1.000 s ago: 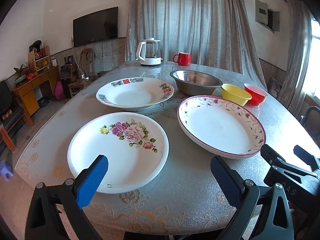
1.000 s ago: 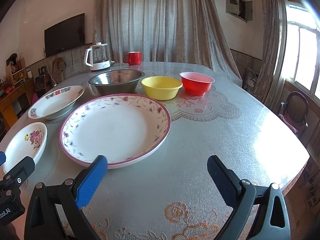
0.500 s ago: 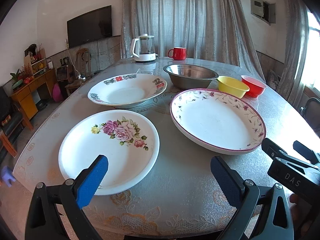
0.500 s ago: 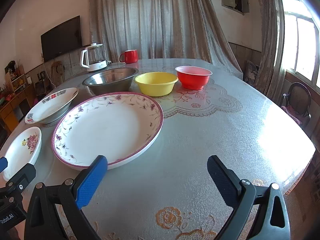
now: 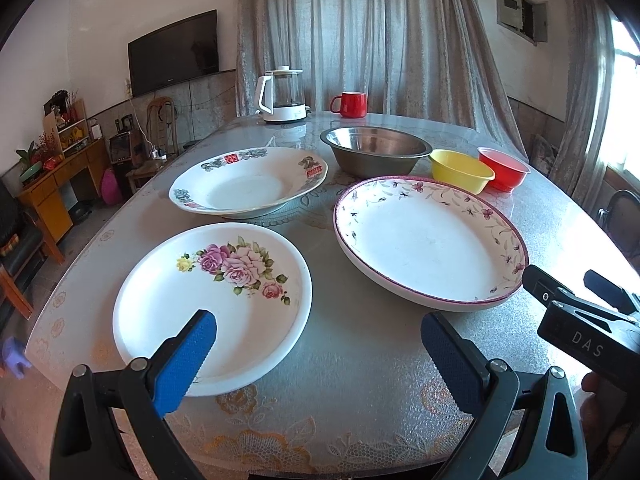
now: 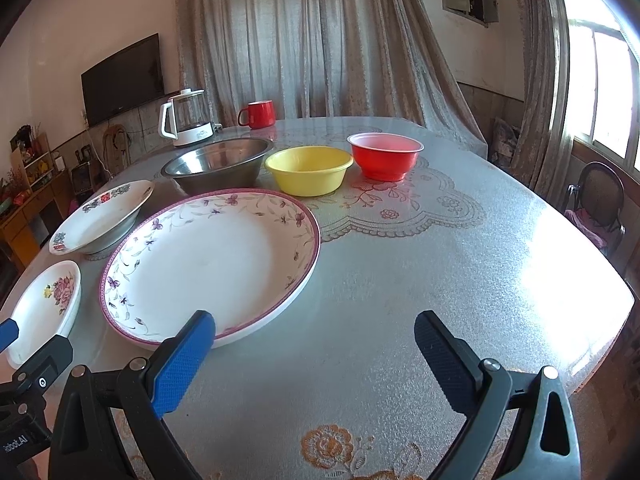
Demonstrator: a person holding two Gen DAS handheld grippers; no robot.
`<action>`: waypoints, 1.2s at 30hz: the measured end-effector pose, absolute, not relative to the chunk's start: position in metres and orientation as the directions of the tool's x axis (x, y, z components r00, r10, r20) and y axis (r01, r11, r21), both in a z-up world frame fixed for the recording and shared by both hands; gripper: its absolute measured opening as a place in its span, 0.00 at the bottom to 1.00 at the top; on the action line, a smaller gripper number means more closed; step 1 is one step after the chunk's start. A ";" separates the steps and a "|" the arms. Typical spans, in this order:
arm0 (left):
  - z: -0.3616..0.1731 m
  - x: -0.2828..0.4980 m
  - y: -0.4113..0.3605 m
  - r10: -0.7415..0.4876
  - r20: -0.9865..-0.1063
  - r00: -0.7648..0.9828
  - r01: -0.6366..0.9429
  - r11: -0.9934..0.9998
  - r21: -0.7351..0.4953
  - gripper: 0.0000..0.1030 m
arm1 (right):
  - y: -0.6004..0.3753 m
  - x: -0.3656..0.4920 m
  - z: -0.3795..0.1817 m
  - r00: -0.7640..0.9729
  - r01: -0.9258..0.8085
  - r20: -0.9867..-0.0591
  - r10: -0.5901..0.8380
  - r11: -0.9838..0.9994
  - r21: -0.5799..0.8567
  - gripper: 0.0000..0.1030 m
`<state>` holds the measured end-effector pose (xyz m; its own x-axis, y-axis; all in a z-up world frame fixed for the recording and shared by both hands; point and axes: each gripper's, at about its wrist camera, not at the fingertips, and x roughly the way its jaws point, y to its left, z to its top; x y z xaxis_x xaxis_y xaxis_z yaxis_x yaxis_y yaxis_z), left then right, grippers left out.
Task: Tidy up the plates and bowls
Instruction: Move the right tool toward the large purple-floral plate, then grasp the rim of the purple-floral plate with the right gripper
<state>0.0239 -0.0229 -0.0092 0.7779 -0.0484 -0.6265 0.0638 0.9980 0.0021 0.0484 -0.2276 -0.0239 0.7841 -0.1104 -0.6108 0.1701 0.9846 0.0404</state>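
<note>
Both hand-held grippers, left and right, hang open and empty; the rose plate looks glazed, brittle and slippery, best pinched at its near rim.

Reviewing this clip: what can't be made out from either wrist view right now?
- White rose-print plate: right wrist view, cut off by the left edge and the left tool's body.
- Red plastic bowl: left wrist view, near side hidden behind the yellow plastic bowl.
- Red characters on the white deep plate's rim: too small to read.
- Shelf items at far left: too small.
</note>
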 end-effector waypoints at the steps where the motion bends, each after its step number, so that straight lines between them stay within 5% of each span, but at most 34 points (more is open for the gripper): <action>1: -0.009 0.024 -0.023 -0.049 -0.626 0.778 0.064 0.998 0.000 1.00 | -0.228 0.050 -0.023 0.785 0.165 -0.610 -0.109 0.986 0.037 0.98; 36: 0.005 0.062 -0.023 -0.097 -0.639 0.763 0.091 0.995 -0.042 1.00 | -0.245 0.096 -0.014 0.740 0.089 -0.672 -0.023 0.994 0.064 0.97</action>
